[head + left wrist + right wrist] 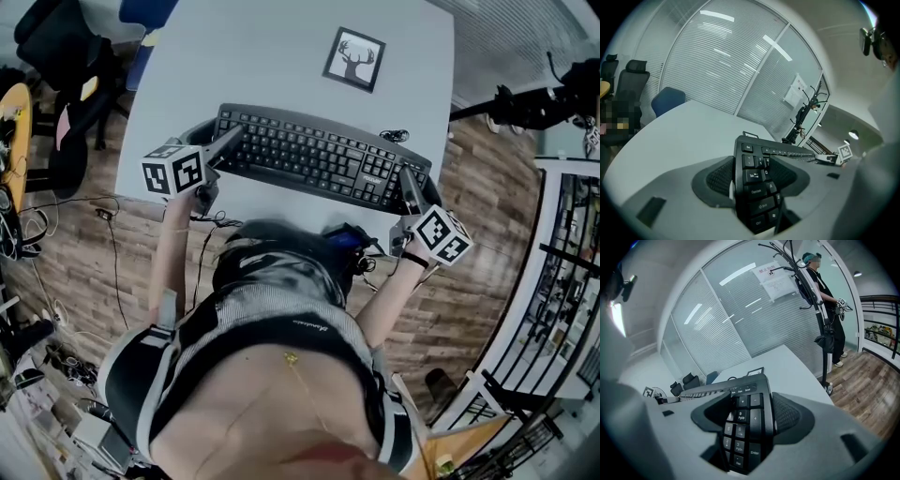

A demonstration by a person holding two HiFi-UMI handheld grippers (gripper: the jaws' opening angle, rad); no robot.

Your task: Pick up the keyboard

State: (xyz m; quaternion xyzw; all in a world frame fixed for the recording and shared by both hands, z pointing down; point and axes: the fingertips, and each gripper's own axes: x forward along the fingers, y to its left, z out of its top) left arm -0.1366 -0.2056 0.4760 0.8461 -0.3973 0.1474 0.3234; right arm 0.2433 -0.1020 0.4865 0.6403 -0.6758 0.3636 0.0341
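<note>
Your left claw pinches the left end of the black keyboard; in the left gripper view the Esc, Tab and Ctrl keys sit between its two jaws. Your right claw pinches the right end in the same way, with the number pad keys between its jaws. The keyboard runs along the near edge of the grey tabletop; I cannot tell if it touches it. Farther, toward the far edge, a framed deer picture lies flat.
</note>
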